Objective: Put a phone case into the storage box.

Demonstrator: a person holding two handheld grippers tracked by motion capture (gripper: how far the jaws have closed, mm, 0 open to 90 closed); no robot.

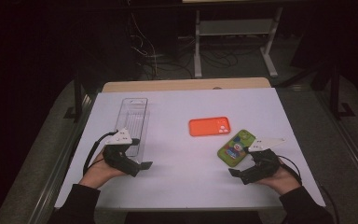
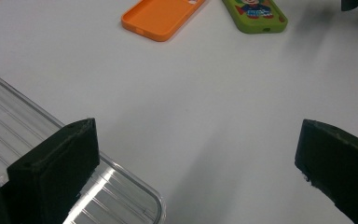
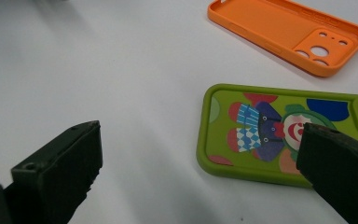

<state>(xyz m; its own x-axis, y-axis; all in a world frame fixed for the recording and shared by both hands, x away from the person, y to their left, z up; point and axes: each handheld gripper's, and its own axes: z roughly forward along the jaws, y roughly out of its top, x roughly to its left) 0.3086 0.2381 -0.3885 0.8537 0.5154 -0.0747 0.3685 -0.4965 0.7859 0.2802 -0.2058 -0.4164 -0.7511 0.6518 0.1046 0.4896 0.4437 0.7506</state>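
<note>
Two tongs [image 1: 137, 154] [image 1: 244, 161], two phone cases [image 1: 209, 126] [image 1: 236, 147], one tray [image 1: 135, 112]

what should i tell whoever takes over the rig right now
Left gripper: open, holding nothing, at the near end of the clear tray on the left of the table.
Right gripper: open, holding nothing, just beside the green phone case; one of its fingers hangs over the case's near edge.
Orange phone case: lies hollow side up, mid-table, beyond the green one.
Done: nothing moved; the tray is empty.
Left: probably pick up each case and put it in the tray, green one first.
</note>
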